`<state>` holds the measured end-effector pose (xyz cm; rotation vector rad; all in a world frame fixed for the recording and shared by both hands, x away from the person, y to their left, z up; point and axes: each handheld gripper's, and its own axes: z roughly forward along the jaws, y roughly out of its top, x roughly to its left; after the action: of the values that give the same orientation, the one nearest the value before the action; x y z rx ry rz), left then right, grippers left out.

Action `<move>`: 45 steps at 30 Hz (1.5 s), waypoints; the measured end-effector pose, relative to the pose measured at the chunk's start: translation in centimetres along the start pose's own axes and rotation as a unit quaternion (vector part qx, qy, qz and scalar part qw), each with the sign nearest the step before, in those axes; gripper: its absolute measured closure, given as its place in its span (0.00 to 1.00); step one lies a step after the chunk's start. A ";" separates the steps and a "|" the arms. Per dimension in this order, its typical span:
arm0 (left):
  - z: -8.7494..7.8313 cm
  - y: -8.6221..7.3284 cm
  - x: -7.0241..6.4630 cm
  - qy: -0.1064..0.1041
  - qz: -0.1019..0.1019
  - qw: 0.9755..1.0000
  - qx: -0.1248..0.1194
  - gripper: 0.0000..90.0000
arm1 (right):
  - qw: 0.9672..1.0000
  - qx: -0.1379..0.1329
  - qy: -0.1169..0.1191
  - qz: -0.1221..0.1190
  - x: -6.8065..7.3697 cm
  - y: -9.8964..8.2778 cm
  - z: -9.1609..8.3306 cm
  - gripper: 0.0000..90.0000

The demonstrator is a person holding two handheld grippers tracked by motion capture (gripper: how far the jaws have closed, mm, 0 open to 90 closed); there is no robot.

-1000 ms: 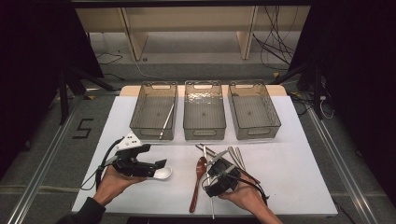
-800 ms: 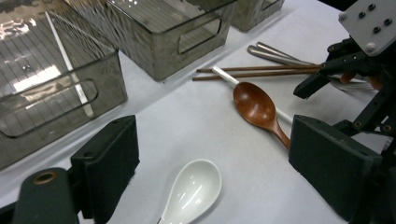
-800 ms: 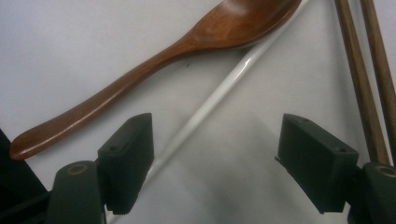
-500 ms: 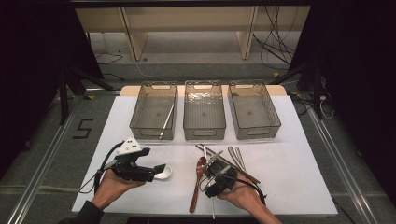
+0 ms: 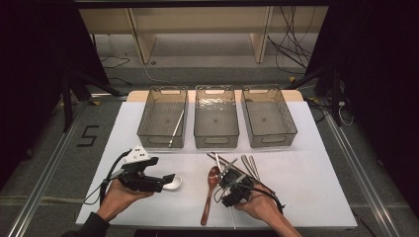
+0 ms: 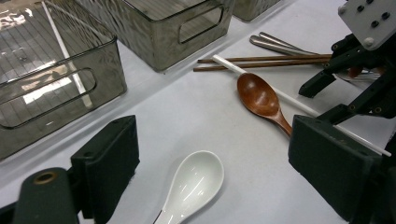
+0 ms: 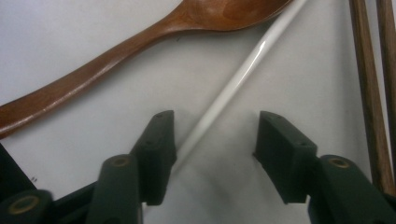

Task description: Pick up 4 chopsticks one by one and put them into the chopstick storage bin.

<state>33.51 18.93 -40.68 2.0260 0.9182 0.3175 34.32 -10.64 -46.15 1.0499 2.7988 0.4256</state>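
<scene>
A black "5" [image 5: 88, 136] on the floor left of the table [image 5: 316, 163]

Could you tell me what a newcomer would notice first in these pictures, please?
Three clear bins stand in a row at the far side of the white table, the left one holding a white stick. Nearer, the right tool, whose jaws have just been closing, straddles a white chopstick beside a brown wooden spoon. The left tool stands open over a white spoon.

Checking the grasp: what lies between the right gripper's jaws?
In the right gripper view, the white chopstick runs between the right gripper's closing jaws, beside one, not yet pinched.
</scene>
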 end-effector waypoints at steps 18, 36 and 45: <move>0.1 0.0 -0.1 -0.002 0.000 1.000 0.002 0.17 | 1.000 0.021 -0.001 0.020 -1.5 -0.5 -0.5 0.90; 0.1 0.0 -0.1 -0.002 0.002 1.000 0.002 0.17 | 0.999 0.028 -0.002 0.031 -2.8 -0.9 -0.8 0.95; 0.1 0.0 -0.1 -0.002 0.001 1.000 0.003 0.17 | 0.999 0.010 0.009 0.038 -3.3 -1.0 -1.7 0.96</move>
<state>33.55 18.82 -40.76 2.0324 0.9162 0.3121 35.81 -13.85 -44.80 1.1652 2.7920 0.4173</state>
